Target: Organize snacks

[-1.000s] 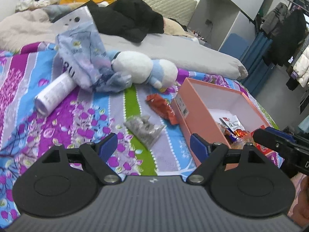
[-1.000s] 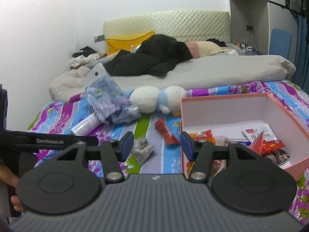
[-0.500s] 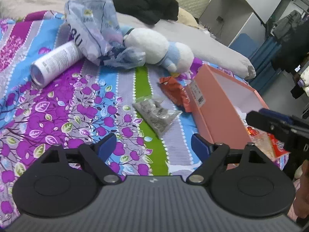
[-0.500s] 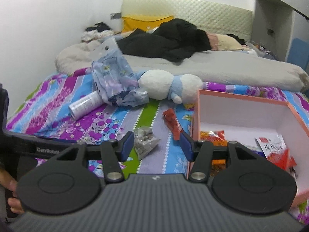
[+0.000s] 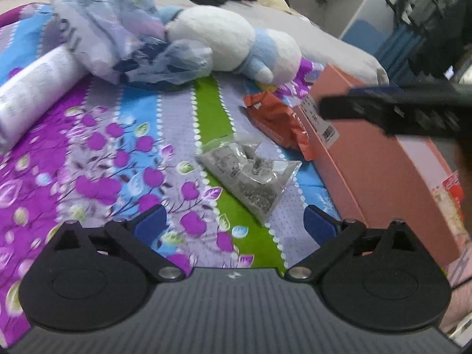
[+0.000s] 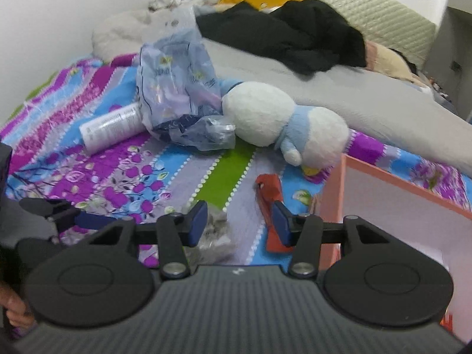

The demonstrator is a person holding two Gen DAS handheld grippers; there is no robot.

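Note:
A clear bag of grey snack (image 5: 247, 177) lies on the floral bedspread just ahead of my left gripper (image 5: 234, 222), whose jaws are opening wide with nothing pressed between them. A red snack packet (image 5: 277, 121) lies beyond it against the pink box (image 5: 368, 159), which holds several packets. In the right wrist view, my right gripper (image 6: 239, 224) hovers over the grey bag (image 6: 215, 230) and the red packet (image 6: 267, 191). Its jaws are closing a little and grip nothing. The pink box (image 6: 383, 206) is at its right. One finger of the right gripper (image 5: 383, 112) crosses above the box.
A white and blue plush toy (image 6: 280, 124), a crumpled plastic bag (image 6: 180, 94) and a white bottle (image 6: 112, 126) lie further up the bed. Black clothing (image 6: 289, 35) and a grey duvet (image 6: 383, 103) lie behind. A hand (image 6: 14, 315) holds the left gripper at the lower left.
Both grippers came down closer to the bedspread and the loose packets. The left jaws widened. The right gripper swung left from over the box and its jaws narrowed slightly.

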